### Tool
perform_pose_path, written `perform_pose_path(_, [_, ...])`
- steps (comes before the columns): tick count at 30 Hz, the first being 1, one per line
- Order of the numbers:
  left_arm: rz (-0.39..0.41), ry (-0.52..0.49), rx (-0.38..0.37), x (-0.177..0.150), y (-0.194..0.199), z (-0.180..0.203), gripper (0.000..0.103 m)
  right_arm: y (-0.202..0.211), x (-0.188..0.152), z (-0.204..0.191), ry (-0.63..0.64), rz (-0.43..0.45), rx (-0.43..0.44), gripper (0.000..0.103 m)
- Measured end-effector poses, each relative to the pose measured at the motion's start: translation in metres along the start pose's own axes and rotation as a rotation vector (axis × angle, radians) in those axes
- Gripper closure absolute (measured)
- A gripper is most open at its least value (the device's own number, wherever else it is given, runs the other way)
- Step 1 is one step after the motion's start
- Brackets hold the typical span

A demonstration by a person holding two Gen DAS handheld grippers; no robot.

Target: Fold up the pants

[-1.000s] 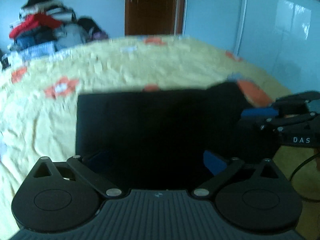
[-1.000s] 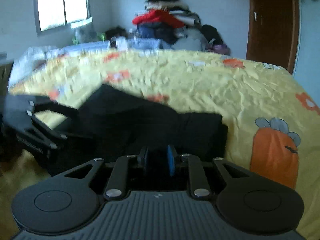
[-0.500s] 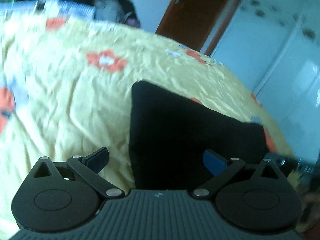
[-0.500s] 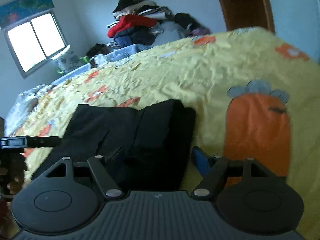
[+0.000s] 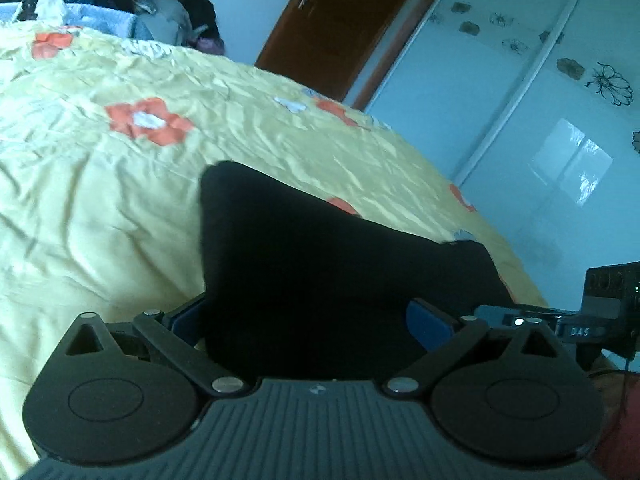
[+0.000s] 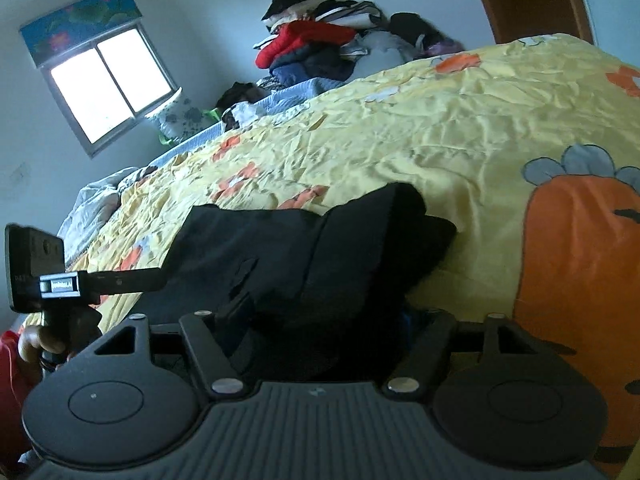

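The black pants [image 5: 320, 264] lie folded into a compact stack on the yellow bedspread [image 5: 100, 200]. My left gripper [image 5: 308, 320] is open, its blue pads either side of the stack's near left end. My right gripper [image 6: 324, 316] is open too, its fingers straddling the near right end of the pants [image 6: 320, 256], where a thick folded part bulges up. The right gripper's body shows at the right edge of the left wrist view [image 5: 600, 320]. The left gripper shows at the left of the right wrist view [image 6: 80, 284].
The bed has a yellow cover with orange flowers and a large orange carrot print [image 6: 580, 280]. A pile of clothes [image 6: 320, 48] sits at the far end. A brown door [image 5: 340, 20], a white wardrobe [image 5: 540, 120] and a window [image 6: 108, 84] surround the bed.
The right gripper opened from shut a second ago. Both grippers tilted and shifted along the near edge of the folded pants, now straddling its two ends.
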State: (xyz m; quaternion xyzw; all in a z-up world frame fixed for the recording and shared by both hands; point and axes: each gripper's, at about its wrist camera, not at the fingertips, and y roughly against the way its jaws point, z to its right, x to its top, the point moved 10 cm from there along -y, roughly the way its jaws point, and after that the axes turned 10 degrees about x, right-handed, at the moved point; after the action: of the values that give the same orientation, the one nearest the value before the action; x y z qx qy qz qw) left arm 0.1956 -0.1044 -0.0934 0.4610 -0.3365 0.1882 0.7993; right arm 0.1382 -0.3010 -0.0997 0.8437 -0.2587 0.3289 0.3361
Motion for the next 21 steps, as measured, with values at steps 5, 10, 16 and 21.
perform_pose_path(5, [0.03, -0.052, 0.127, -0.005, 0.006, -0.001, 0.07, 0.004, -0.001, 0.006, -0.07, 0.035, 0.017, 0.063])
perform_pose_path(10, [0.102, -0.041, 0.16, 0.004, 0.022, -0.005, 0.088, 0.007, 0.006, -0.01, -0.068, 0.073, 0.012, 0.072])
perform_pose_path(16, [0.219, -0.104, 0.186, 0.032, 0.055, -0.003, 0.089, 0.006, 0.035, -0.047, 0.014, 0.098, 0.076, 0.073])
perform_pose_path(21, [0.293, -0.115, 0.267, 0.056, 0.073, -0.02, 0.091, -0.019, 0.058, -0.072, 0.069, 0.103, 0.119, 0.074])
